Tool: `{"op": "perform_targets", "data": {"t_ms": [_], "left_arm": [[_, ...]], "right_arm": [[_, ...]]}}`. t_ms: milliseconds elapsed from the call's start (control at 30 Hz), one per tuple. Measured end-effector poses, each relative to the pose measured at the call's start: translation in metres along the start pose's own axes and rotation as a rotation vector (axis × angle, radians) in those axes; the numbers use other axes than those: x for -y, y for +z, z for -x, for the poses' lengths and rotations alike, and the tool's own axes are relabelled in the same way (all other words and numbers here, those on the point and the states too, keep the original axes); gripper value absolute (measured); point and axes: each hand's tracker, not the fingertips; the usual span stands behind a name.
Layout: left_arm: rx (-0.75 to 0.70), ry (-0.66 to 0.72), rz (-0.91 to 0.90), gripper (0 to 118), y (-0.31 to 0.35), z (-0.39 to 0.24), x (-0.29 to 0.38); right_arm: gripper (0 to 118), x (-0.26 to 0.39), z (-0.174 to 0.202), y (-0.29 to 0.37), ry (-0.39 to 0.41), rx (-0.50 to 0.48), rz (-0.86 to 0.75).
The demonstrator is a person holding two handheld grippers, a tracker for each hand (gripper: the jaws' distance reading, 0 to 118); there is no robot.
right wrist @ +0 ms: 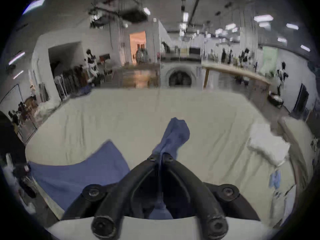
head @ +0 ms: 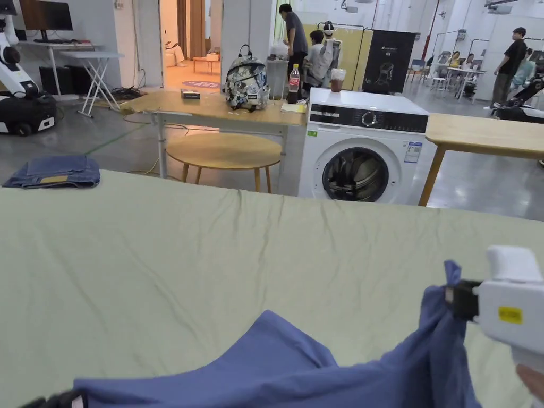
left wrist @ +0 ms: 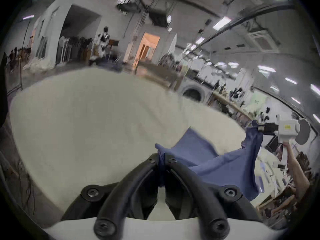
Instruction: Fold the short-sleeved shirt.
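Note:
A blue short-sleeved shirt [head: 297,366] hangs stretched between both grippers above the near edge of the pale green sheet [head: 212,255]. My right gripper [head: 451,300] is shut on one bunched corner at the right, lifted off the surface. In the right gripper view the cloth [right wrist: 173,138] pokes out past the closed jaws of that gripper [right wrist: 161,159]. My left gripper [left wrist: 161,159] is shut on the other corner of the shirt [left wrist: 216,165]; in the head view it sits at the bottom left corner [head: 56,399], mostly cut off.
Folded jeans [head: 56,172] lie at the sheet's far left edge. A white pillow [right wrist: 266,145] and a small blue cloth [right wrist: 275,178] sit at the right side. Beyond the sheet stand a washing machine [head: 364,151], wooden tables [head: 223,151] and several people.

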Motion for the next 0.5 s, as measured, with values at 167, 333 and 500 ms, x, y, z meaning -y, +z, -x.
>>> {"op": "perform_targets", "data": {"t_ms": [167, 333, 500], "left_arm": [[0.121, -0.051, -0.146, 0, -0.043, -0.018, -0.085], [0.155, -0.146, -0.244, 0, -0.072, -0.055, -0.184], [0.100, -0.261, -0.306, 0, -0.102, -0.082, -0.279]], "right_arm": [[1, -0.069, -0.018, 0.082, -0.009, 0.061, -0.201], [1, -0.139, -0.032, 0.116, -0.035, 0.087, -0.306], [1, -0.211, -0.025, 0.113, -0.020, 0.132, -0.388]]}}
